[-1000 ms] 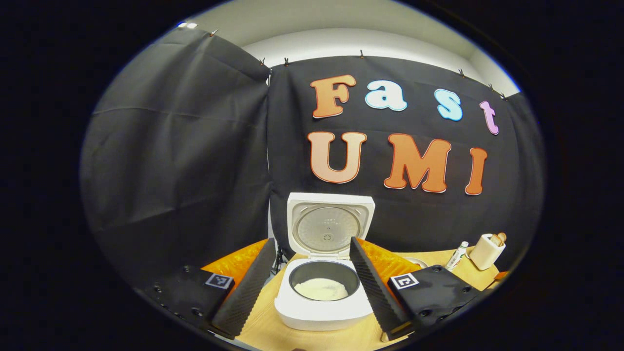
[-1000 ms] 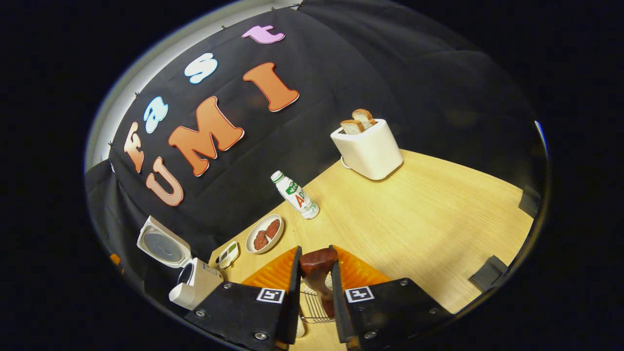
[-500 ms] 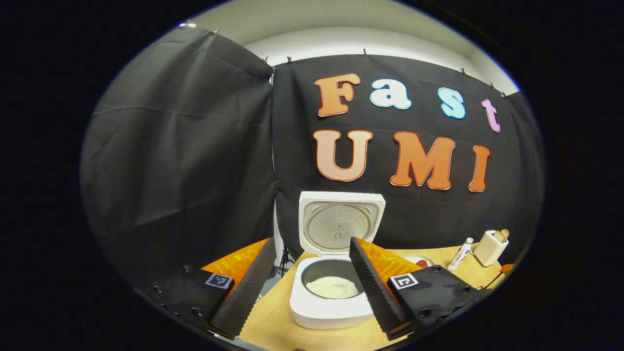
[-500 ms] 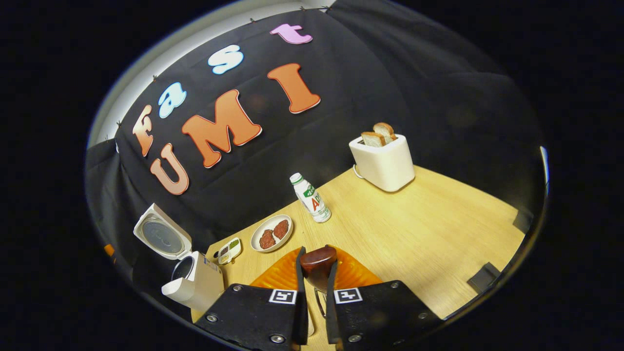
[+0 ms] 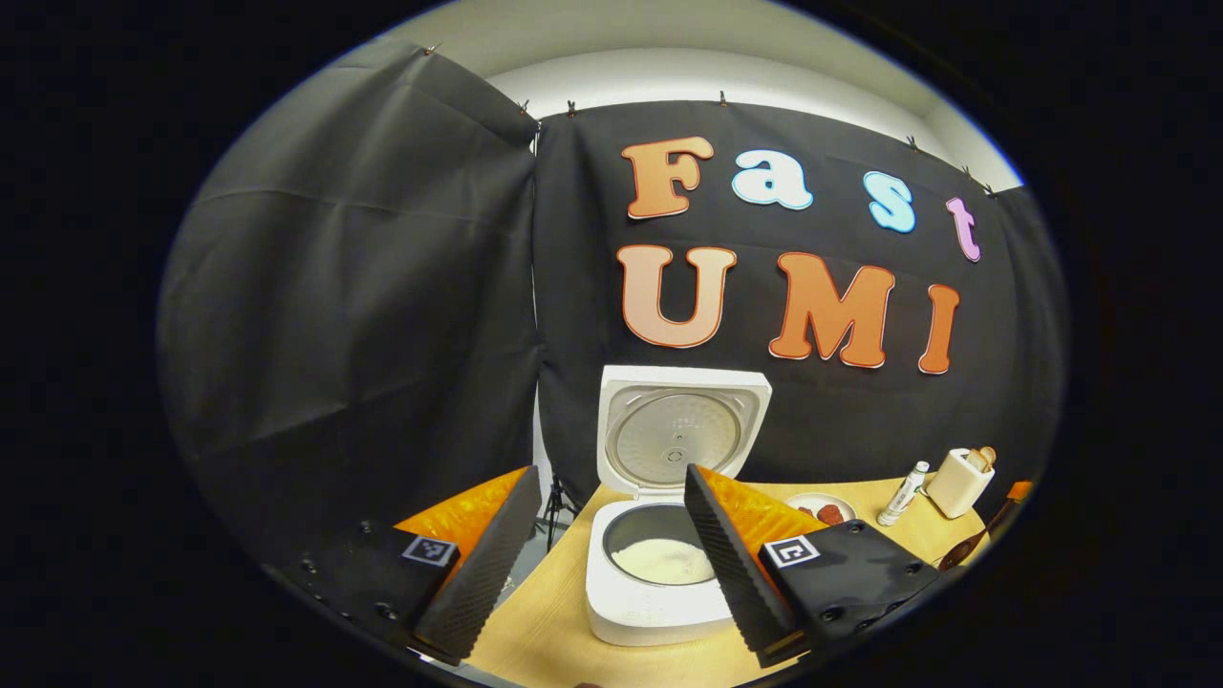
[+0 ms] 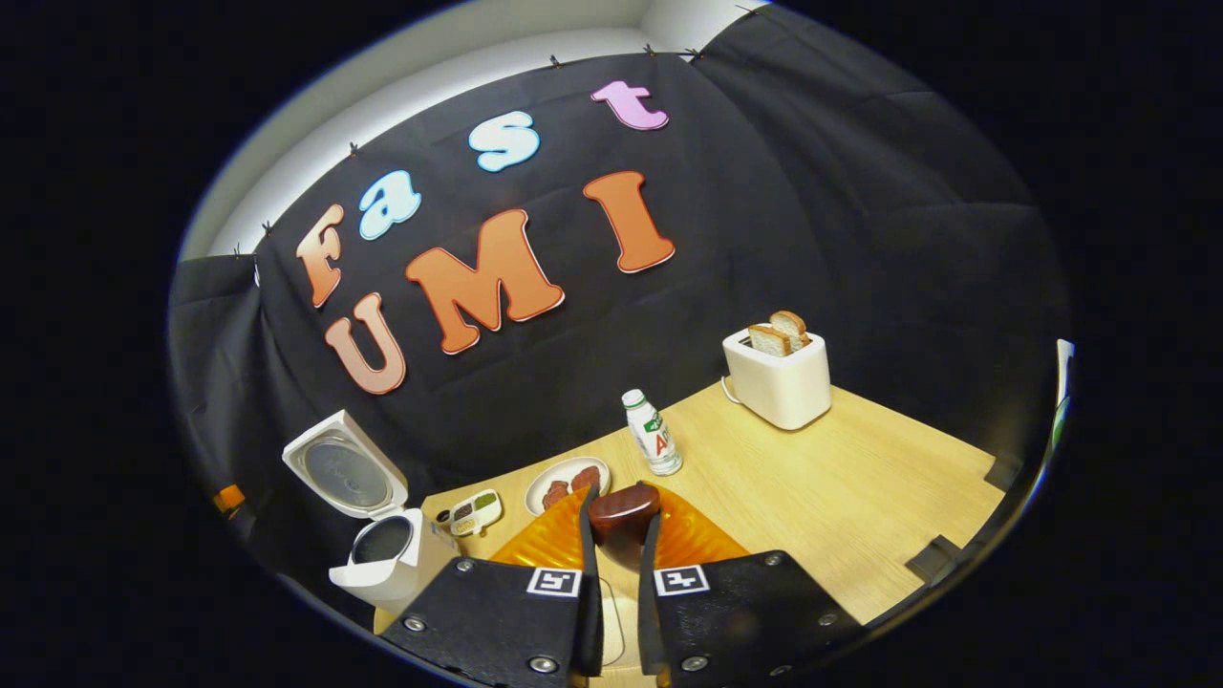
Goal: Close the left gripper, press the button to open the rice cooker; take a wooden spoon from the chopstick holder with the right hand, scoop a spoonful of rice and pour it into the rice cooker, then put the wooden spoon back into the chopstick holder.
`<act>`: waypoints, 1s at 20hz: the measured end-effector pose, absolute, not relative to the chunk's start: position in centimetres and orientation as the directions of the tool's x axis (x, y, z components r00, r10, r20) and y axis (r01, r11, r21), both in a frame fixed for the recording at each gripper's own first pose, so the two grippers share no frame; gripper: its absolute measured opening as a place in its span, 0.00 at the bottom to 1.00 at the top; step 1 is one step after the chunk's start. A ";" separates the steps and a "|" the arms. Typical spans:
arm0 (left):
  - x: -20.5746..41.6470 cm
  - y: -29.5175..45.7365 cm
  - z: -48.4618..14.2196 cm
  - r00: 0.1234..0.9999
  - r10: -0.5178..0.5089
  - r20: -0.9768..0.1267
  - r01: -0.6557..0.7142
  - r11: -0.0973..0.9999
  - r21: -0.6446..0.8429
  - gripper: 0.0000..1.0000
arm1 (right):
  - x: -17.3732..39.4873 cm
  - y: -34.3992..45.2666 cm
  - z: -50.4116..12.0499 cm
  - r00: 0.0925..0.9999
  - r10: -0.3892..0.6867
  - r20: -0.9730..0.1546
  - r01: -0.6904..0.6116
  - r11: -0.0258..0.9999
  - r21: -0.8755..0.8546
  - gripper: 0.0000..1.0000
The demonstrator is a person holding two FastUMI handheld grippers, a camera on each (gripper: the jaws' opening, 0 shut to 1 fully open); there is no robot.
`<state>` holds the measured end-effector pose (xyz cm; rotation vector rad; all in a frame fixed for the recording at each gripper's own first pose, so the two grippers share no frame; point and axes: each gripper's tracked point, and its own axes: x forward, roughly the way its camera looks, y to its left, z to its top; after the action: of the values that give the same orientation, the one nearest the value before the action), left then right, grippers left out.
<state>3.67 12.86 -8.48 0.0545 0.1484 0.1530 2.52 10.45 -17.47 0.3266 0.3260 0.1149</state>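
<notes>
Bottle [image 6: 653, 445] between plate [image 6: 568, 480] and toaster [image 6: 778, 380]

black cloth wall [image 5: 363, 315], wooden table [image 6: 860, 478], perhaps white ceiling [image 5: 611, 38]

Staged recording booth, black cloth walls [image 5: 363, 315], wooden table [image 6: 860, 478]

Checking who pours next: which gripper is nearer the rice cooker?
Left. The left gripper hangs just before the open rice cooker; the right gripper, clamping the wooden spoon, is farther off.
</notes>
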 end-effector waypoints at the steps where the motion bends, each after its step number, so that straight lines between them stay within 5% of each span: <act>1: 3.7 13.2 -8.4 0.978 0.152 -0.143 -0.144 0.987 0.065 1.00 | 2.2 11.4 -17.3 0.941 0.173 -0.291 -0.068 0.939 0.338 0.13; 8: 3.4 15.4 -8.1 0.980 0.140 -0.141 -0.131 0.989 0.070 1.00 | 0.8 19.3 -20.1 0.914 0.249 -0.320 -0.150 0.941 0.302 0.14; 20: 4.8 15.7 -9.1 0.978 0.122 -0.169 -0.108 0.990 0.088 1.00 | -0.2 23.3 -29.7 0.889 0.219 -0.402 -0.148 0.969 0.200 0.14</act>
<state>4.82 15.72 -9.06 0.0785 0.1750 0.1159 -0.16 23.28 -29.73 0.1660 0.4357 0.1916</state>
